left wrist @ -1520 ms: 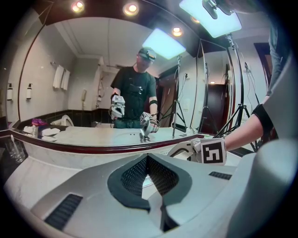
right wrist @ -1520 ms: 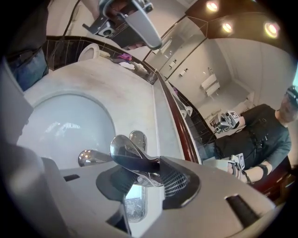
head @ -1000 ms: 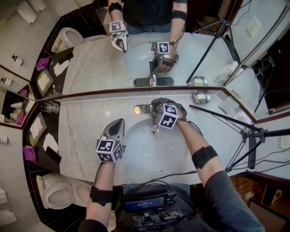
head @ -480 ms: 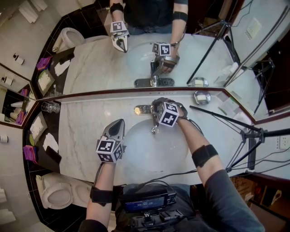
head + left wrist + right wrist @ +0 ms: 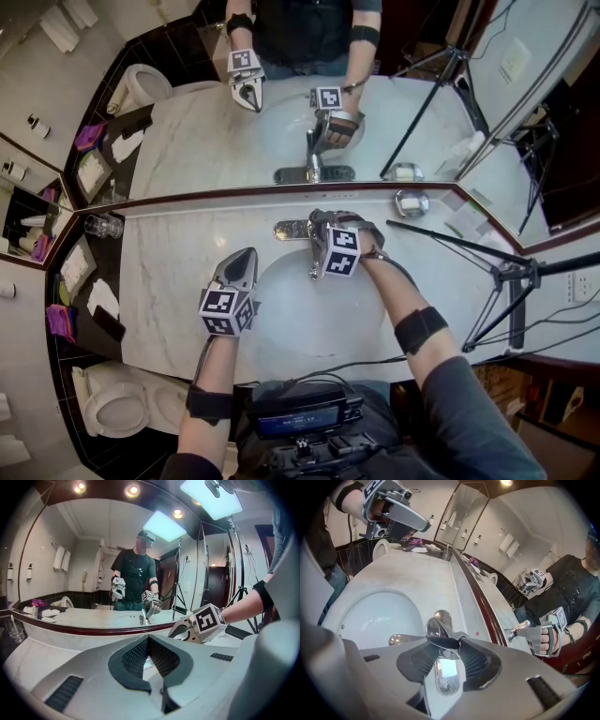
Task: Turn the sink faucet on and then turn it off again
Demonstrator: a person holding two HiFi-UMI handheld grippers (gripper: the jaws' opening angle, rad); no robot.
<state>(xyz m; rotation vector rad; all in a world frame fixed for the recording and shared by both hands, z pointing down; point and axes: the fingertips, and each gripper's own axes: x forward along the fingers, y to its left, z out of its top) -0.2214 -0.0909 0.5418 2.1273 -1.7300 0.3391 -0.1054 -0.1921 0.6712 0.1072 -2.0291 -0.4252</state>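
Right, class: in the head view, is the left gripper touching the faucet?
No, the left gripper hovers over the counter beside the basin, well apart from the faucet.

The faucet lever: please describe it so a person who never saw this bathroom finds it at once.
Find the white basin sunk in the marble counter under the mirror. At its back edge stands a chrome faucet; the lever is its top piece, held by the right gripper, unlike the bare spout below.
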